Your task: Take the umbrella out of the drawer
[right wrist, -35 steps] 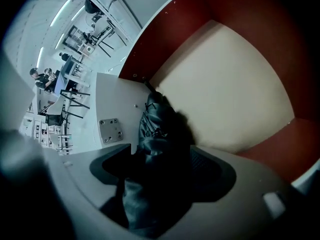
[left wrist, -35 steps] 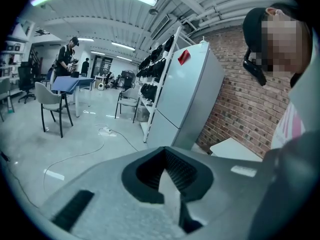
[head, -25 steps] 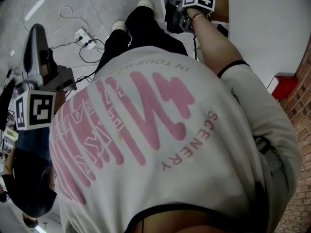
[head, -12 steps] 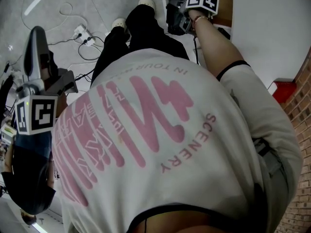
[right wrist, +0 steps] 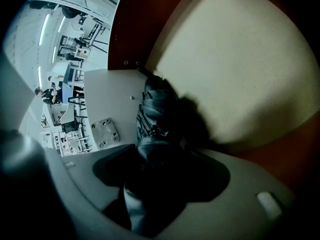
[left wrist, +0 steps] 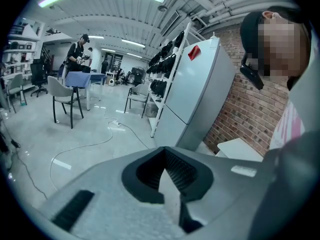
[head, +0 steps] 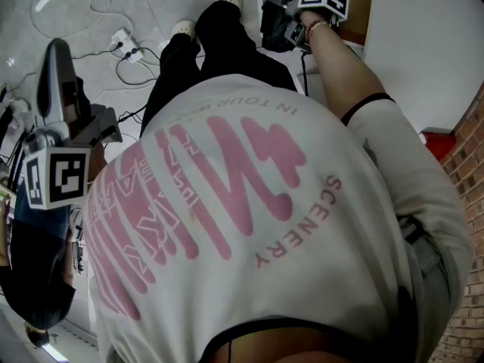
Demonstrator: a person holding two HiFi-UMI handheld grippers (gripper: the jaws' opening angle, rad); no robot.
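Right gripper [right wrist: 160, 176] has its fingers clamped on the black folded umbrella [right wrist: 156, 109]. Left gripper [left wrist: 169, 176] fingers are pressed together, empty. The shirt [head: 355, 278] reads "SCENERY", "IN TOUR".

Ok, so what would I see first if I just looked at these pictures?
The big white shirt with pink letters fills the middle of the head view. Then, in the right gripper view, the right gripper is clamped on a black folded umbrella, which looks dark against the pale inside of the drawer behind it.
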